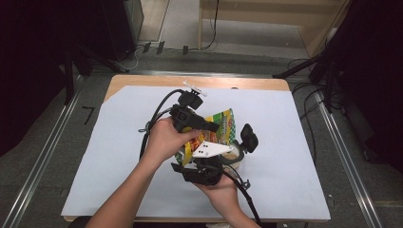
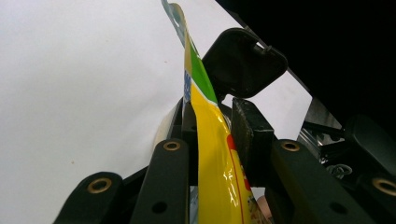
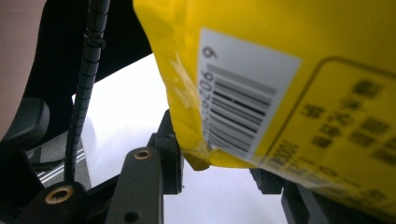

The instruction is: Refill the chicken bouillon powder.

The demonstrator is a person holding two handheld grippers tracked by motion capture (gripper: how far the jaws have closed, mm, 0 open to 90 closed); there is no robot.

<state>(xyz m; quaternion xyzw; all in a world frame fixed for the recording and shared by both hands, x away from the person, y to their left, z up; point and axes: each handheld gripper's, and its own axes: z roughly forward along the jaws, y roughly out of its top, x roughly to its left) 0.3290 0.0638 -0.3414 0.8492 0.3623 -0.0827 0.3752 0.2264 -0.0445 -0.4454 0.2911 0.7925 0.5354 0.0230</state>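
Here, a yellow snack bag (image 2: 212,154) is clamped by the left gripper (image 2: 215,126) and the right gripper (image 3: 215,163) above a cup (image 1: 234,154).

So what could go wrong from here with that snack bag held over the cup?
1. The left gripper pinches just a thin edge of the snack bag, so it might slip out.
2. The bag hangs tilted above the open cup; contents could miss the cup and land on the white sheet.
3. The cup's raised lid sits close and might get knocked.
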